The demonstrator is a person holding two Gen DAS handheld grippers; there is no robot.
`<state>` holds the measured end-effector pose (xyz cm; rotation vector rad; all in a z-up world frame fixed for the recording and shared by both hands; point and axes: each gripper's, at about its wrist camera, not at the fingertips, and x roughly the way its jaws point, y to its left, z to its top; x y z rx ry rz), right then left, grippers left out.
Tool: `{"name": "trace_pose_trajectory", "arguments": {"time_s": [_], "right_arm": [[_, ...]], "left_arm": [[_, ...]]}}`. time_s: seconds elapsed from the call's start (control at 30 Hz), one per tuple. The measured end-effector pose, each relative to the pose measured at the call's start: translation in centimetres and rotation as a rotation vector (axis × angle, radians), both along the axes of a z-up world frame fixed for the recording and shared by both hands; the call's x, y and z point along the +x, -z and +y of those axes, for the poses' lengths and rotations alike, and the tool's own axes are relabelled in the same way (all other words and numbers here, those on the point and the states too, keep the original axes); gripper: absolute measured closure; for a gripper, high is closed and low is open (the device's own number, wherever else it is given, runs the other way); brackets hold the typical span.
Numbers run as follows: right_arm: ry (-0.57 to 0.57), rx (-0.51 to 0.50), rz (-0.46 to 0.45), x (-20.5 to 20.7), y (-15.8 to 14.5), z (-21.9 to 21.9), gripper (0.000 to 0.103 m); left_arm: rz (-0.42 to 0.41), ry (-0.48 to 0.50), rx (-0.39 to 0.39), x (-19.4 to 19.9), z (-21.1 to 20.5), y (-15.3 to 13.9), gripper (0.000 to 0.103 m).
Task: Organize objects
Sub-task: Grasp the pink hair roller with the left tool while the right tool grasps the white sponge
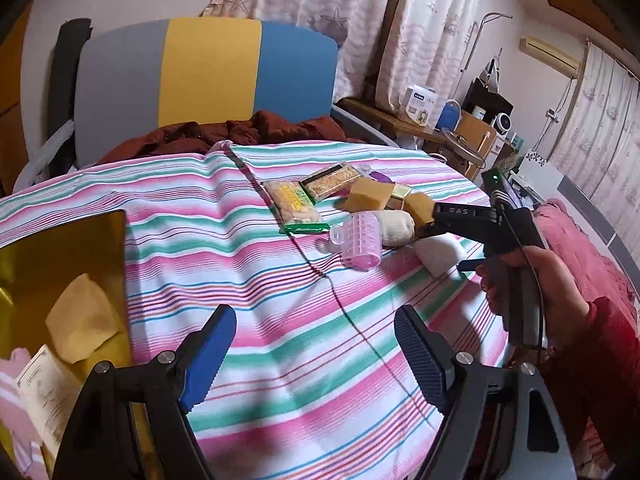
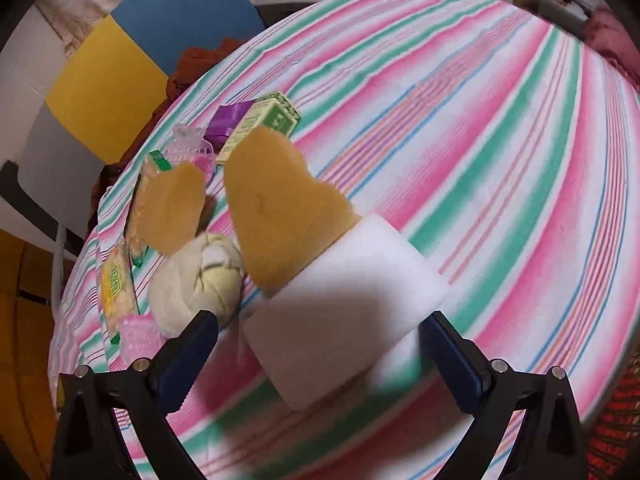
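A pile of small objects lies on the striped cloth: a white foam block, two tan sponges, a rolled cream sock, pink plastic rollers, snack packets and a green box. My right gripper is open, its jaws on either side of the white foam block and not closed on it. My left gripper is open and empty above bare cloth, left of the pile. A gold box at the left holds a tan sponge.
The striped cloth covers a round table. A grey, yellow and blue chair with a dark red garment stands behind it. Cluttered shelves are at the back right. A pink blanket lies to the right.
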<state>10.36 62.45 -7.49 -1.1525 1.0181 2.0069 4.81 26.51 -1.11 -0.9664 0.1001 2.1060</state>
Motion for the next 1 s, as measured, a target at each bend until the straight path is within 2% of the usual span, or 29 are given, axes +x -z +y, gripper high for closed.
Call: {"name": "trace_pose_trajectory", "arguments": {"time_s": [0.17,0.3,0.37,0.53,0.77,0.93,1.0], "right_arm": [[-0.027,0.090,-0.069,-1.2,-0.1,-0.7,0.002],[-0.048,0.108,-0.086,-1.0,-0.2,-0.7,0.017],[-0.057,0.114,-0.094,-0.8,-0.3,-0.6,0.019],[-0.042,0.077,-0.053,0.3,-0.6,0.0,0.025],[0.048,0.040,0.020,2.5,-1.6,1.0,0.025],[0.077,0.021,0.050,3.2,-2.0,1.5,0.025],[0.075,0.018,0.055,3.4,-2.1,1.6,0.025]], "left_arm": [[-0.016,0.022,-0.018,-1.4,3.1,0.7,0.020],[-0.050,0.033,-0.022,-2.3,5.1,1.4,0.020],[-0.069,0.039,-0.022,-2.7,6.0,1.9,0.020],[-0.077,0.056,-0.052,-3.6,8.8,2.7,0.020],[-0.133,0.057,-0.054,-5.3,11.7,4.0,0.020],[-0.112,0.088,-0.084,-5.6,14.0,4.3,0.020],[-0.099,0.107,-0.119,-5.7,15.2,4.7,0.020]]}}
